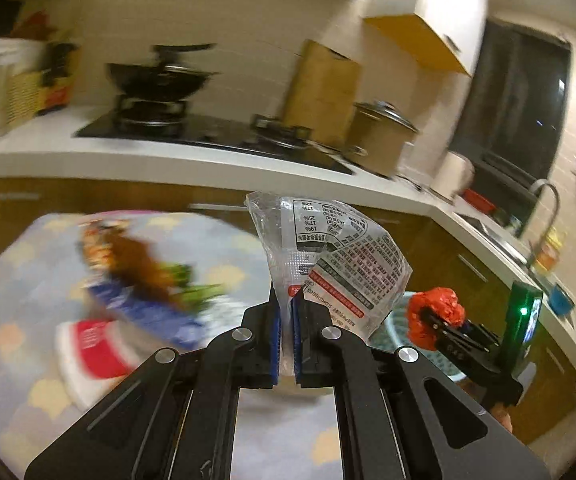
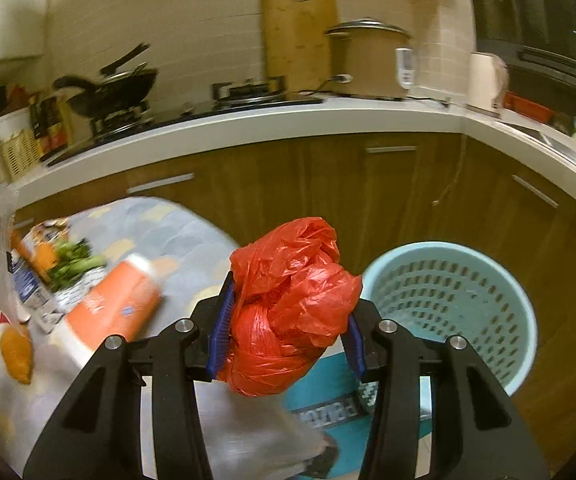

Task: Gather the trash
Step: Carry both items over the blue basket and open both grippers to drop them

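A home kitchen at night, seen from low in front of an L-shaped counter.

A white tabletop (image 2: pixel 248 128) runs along a tiled wall and turns a corner, with wood-fronted cabinets (image 2: pixel 327 192) and metal bar handles below. On it sits a black gas hob (image 1: pixel 216 136) carrying a dark wok (image 1: pixel 160 76), a wooden chopping board (image 2: pixel 297 40) leaning against the wall, and a tan electric rice cooker (image 2: pixel 367 60) with a glass lid. Further round the corner are a steel sink with a curved tap (image 1: pixel 545 200) beneath a dark window (image 1: pixel 515 104). Yellow-bottomed wall cupboards (image 1: pixel 423 32) hang above. A pale blue perforated plastic waste basket (image 2: pixel 447 300) stands on the floor by the cabinets.
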### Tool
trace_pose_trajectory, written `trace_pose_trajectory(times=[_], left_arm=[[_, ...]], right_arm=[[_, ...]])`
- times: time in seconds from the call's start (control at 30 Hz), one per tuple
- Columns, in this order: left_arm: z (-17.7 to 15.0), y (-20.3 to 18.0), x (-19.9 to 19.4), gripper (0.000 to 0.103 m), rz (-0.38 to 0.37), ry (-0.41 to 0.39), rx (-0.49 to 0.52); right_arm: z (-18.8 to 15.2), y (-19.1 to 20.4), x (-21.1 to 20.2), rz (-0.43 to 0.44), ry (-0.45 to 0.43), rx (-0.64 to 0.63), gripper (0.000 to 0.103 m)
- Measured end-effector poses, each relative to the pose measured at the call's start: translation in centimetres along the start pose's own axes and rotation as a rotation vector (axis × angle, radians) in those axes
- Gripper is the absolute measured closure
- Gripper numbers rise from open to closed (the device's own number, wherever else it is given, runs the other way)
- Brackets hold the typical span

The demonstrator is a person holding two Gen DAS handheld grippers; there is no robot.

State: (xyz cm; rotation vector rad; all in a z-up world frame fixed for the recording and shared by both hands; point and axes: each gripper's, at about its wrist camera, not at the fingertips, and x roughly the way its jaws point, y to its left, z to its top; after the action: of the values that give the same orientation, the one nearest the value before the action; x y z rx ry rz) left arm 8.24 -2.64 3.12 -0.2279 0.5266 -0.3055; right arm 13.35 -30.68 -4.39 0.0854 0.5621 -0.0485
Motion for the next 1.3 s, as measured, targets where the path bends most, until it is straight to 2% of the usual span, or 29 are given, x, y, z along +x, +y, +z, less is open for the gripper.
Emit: trace_pose_trajectory(times=[0.27,0.5,0.6,0.7,0.93,0.97,1.0,1.03,1.07,1.13,1.3], left_arm=[[0.6,-8.4,7.3,0.1,-0.12,0.07,0.123],[-0.4,-15.0,14.6,0.1,-0.202,0.166,0.211],[-1.8,-16.9,18.0,0.1,-0.224,0.247,0.225],[-3.5,-18.0,21.5,0.1,-0.211,0.318,0.236],[-5.8,-19.1,25.9,0.1,-0.214,0.413,0.216],[-6.1,-19.3,26.3,0.097,-0.218,0.423,0.218],[-6.3,-19.4,26.7,0.085,-0.204,0.432,0.218],[-6.3,-19.3,26.7,0.069,-0.181,0.425,0.217],[-6.4,-19.3,26.7,0.061,-0.173,0.421,0.213],[-6.5,-19.5,26.4,0.058,-0.21,0.416,0.224],[-6.6,-19.9,25.8,0.058,-0.221,0.412,0.251]], right_arm=[[0.7,-7.4,-0.1,-0.137,-0.026,0.065,0.06],[-0.4,-13.7,1.9,-0.231,0.023,0.157,0.06],[-1.5,-15.8,3.8,-0.254,0.082,0.203,0.06],[-2.8,-17.5,5.5,-0.261,0.139,0.241,0.059],[-5.4,-18.8,8.1,-0.268,0.235,0.297,0.056],[-5.5,-18.9,8.3,-0.266,0.244,0.301,0.054],[-5.7,-19.0,8.4,-0.26,0.255,0.308,0.05],[-5.8,-19.1,8.6,-0.26,0.26,0.312,0.048],[-5.9,-19.0,8.5,-0.264,0.261,0.312,0.045],[-6.0,-19.1,8.5,-0.268,0.26,0.312,0.044],[-5.9,-18.9,7.3,-0.266,0.242,0.312,0.044]])
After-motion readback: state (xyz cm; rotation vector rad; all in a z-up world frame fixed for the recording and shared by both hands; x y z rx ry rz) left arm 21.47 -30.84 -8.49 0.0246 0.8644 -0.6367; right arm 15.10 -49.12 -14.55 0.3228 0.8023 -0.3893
